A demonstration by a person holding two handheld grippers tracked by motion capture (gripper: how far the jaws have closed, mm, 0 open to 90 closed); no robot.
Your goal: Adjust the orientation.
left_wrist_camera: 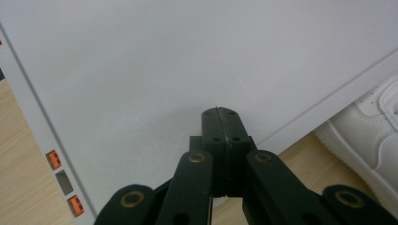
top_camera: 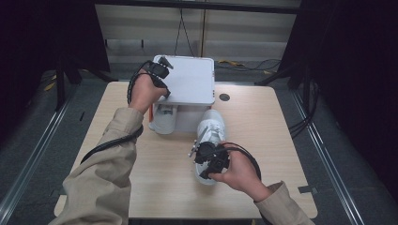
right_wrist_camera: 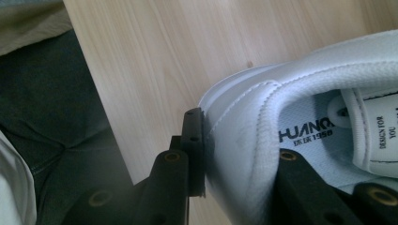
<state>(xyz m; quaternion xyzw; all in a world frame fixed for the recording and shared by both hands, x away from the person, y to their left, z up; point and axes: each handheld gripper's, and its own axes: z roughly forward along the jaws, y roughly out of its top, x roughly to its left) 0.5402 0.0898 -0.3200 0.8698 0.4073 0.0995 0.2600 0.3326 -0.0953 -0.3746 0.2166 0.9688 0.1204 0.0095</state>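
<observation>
Right claw (right_wrist_camera: 234, 145) clamped on sneaker (top_camera: 210, 133) heel, probably for boxing; left claw (left_wrist_camera: 220, 136) closed empty, pressed on shoebox lid (top_camera: 190, 79), steadying.

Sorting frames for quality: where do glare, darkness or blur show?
High view: dark surroundings, the table lit. Left gripper view: the white lid pale and flat, the jaws soft. Right gripper view: the shoe heel sharp, the near links blurred.

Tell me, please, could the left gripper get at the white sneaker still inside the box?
Probably yes: the left gripper, jaws shut, rests on the white lid, and that sneaker lies just below at the box's open front, nothing between.
</observation>
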